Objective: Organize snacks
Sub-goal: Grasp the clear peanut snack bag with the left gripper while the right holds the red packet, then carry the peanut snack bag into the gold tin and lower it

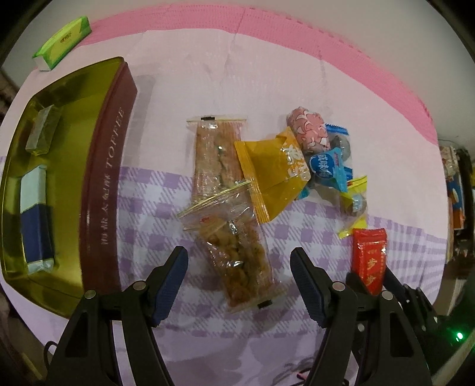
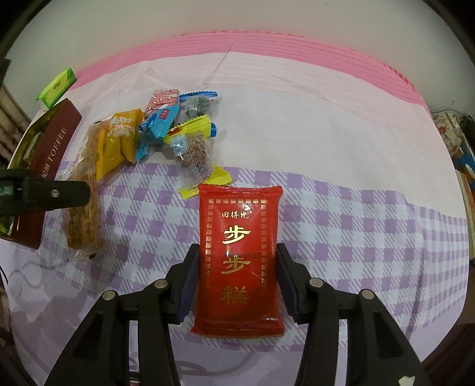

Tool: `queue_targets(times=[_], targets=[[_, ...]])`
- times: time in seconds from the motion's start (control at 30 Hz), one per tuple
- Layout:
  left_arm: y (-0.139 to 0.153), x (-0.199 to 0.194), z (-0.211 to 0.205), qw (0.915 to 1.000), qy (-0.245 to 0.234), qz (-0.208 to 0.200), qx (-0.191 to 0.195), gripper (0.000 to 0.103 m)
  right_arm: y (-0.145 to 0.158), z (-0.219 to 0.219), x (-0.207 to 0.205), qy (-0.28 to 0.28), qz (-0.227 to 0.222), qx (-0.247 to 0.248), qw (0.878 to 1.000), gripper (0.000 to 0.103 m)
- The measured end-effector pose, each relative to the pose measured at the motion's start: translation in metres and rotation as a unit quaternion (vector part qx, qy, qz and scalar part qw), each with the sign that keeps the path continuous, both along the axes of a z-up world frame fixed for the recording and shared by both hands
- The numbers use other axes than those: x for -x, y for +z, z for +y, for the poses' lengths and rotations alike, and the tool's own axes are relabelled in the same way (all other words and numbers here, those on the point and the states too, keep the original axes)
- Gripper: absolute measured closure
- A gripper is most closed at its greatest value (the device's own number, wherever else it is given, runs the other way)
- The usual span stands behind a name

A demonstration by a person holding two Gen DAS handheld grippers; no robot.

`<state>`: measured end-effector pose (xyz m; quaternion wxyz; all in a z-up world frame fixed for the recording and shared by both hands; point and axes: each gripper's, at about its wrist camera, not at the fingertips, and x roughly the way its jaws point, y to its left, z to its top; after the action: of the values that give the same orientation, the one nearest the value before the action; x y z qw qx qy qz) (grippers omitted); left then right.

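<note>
1. My right gripper (image 2: 237,261) has its fingers (image 2: 187,285) pressed against both long sides of the red snack packet (image 2: 239,252), so I am gripping it. The packet sticks forward past my fingertips, gold characters facing up, above the purple checked cloth (image 2: 356,237).

2. My left gripper (image 1: 239,261) has its jaws spread wide, with nothing between them. It hovers over the near end of a clear-wrapped peanut brittle bar (image 1: 237,255), which lies on the cloth between my blue pads (image 1: 169,285); whether they touch it I cannot tell.

3. A second brittle bar (image 1: 213,154) lies just beyond the first, partly under it.

4. A yellow packet (image 1: 273,172) overlaps the second bar's right side. Touching it are a pink patterned candy (image 1: 308,127), a blue-wrapped sweet (image 1: 326,166) and a clear yellow-edged packet (image 1: 353,205), all heaped together.

5. In the right wrist view this heap sits ahead and to the left of the red packet, whose far end is near the yellow-edged packet.

6. To my left stands the open toffee tin (image 1: 104,184), gold inside, with a blue-and-white packet (image 1: 35,219) and a small clear-wrapped piece (image 1: 41,130) in it.

7. Beyond the tin, a green tissue pack (image 1: 62,43) lies by the pink mat (image 1: 297,26).
</note>
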<state>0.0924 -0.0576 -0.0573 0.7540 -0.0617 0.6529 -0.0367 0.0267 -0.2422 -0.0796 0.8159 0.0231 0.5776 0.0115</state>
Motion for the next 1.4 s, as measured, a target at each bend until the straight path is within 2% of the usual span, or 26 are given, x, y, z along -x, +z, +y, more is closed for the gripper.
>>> queue_targets(times=[0.2, 0.27, 0.3, 0.73, 1.03, 1.4], targets=[[-0.010, -0.004, -0.012, 0.9998, -0.006, 0.002, -0.020, 0.033, 0.001, -0.001, 0.001, 0.001, 0.000, -0.001, 1.000, 0.052], [-0.011, -0.004, -0.013, 0.9996, -0.011, 0.000, -0.027, 0.038, 0.000, 0.000, 0.001, 0.002, 0.001, -0.002, 1.000, 0.051], [-0.012, -0.004, -0.013, 0.9995, -0.014, 0.000, -0.029, 0.044, 0.000, 0.001, 0.002, 0.003, 0.001, -0.001, 1.000, 0.051], [-0.018, 0.012, 0.004, 0.9971, -0.057, -0.009, -0.051, 0.062, -0.001, 0.002, 0.001, 0.003, 0.001, 0.001, 1.000, 0.050], [-0.012, 0.035, -0.001, 0.9940, -0.094, -0.016, -0.054, 0.063, -0.001, 0.002, 0.001, 0.003, 0.001, 0.002, 1.000, 0.050], [0.020, 0.048, -0.002, 0.9921, -0.117, -0.038, -0.027, 0.063, -0.002, 0.001, 0.000, 0.003, 0.001, 0.002, 1.000, 0.049]])
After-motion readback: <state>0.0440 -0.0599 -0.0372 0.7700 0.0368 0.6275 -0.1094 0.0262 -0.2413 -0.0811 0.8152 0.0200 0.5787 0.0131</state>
